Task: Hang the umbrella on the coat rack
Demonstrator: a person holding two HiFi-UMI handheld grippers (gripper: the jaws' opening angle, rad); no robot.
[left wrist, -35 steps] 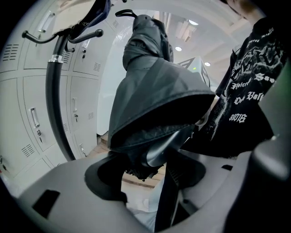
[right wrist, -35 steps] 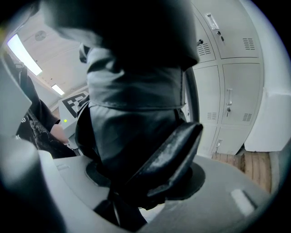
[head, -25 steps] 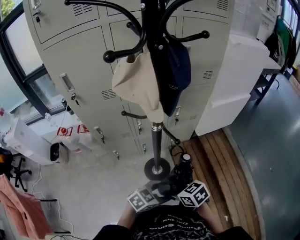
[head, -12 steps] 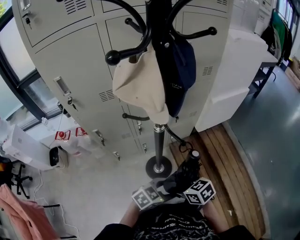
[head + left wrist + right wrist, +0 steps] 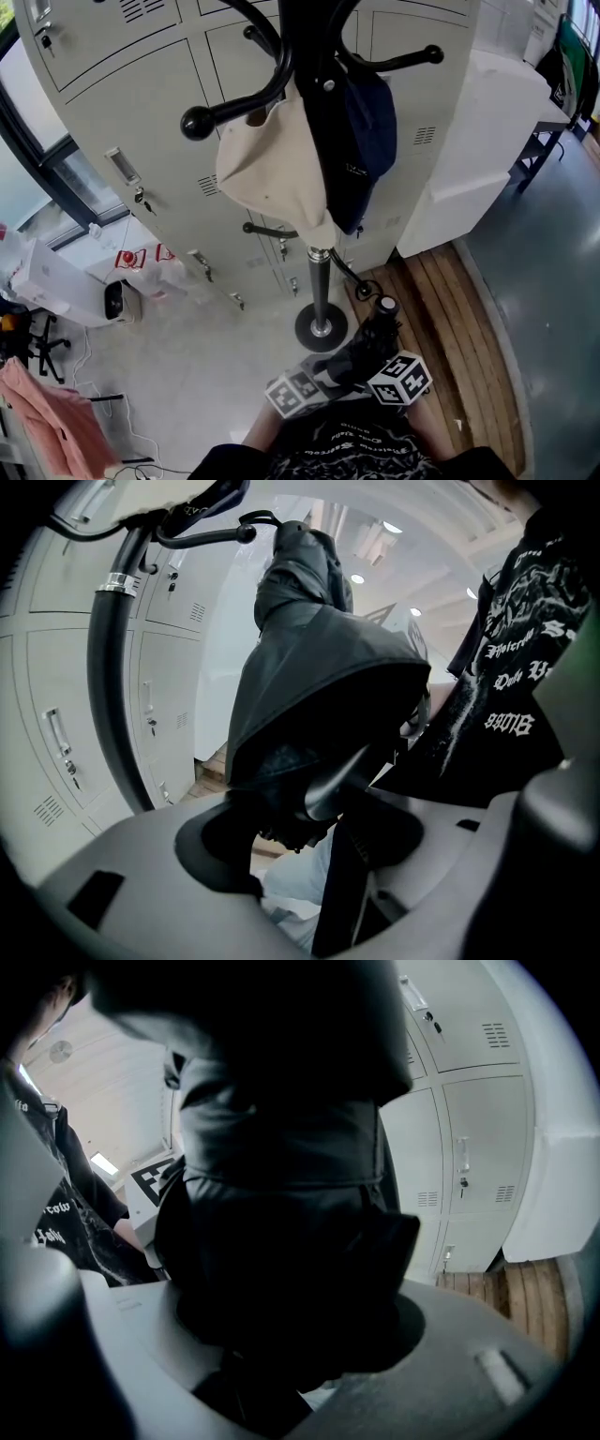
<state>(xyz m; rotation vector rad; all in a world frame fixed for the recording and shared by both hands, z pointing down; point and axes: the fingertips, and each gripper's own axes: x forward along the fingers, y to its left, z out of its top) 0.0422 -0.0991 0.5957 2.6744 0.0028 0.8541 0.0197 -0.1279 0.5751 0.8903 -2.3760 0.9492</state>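
A folded black umbrella (image 5: 376, 328) is held low beside the base of the black coat rack (image 5: 319, 281), its tip pointing up and away. My left gripper (image 5: 343, 367) is shut on it, the black fabric (image 5: 319, 686) bunched between the jaws (image 5: 309, 827). My right gripper (image 5: 371, 351) is also shut on it, and the umbrella (image 5: 281, 1194) fills the gap between those jaws (image 5: 300, 1335). The pads themselves are hidden by fabric. The rack's knobbed hooks (image 5: 199, 122) curve out far above both grippers.
A cream bag (image 5: 267, 173) and a navy cap (image 5: 367, 127) hang from the rack's upper hooks. Grey lockers (image 5: 131, 103) stand behind it. A lower hook (image 5: 267, 230) juts from the pole. Wooden decking (image 5: 450, 309) lies at right, a white cabinet (image 5: 487, 141) beyond.
The head view has shifted slightly closer to the rack. Both grippers and the umbrella stay in nearly the same place by the rack's base.
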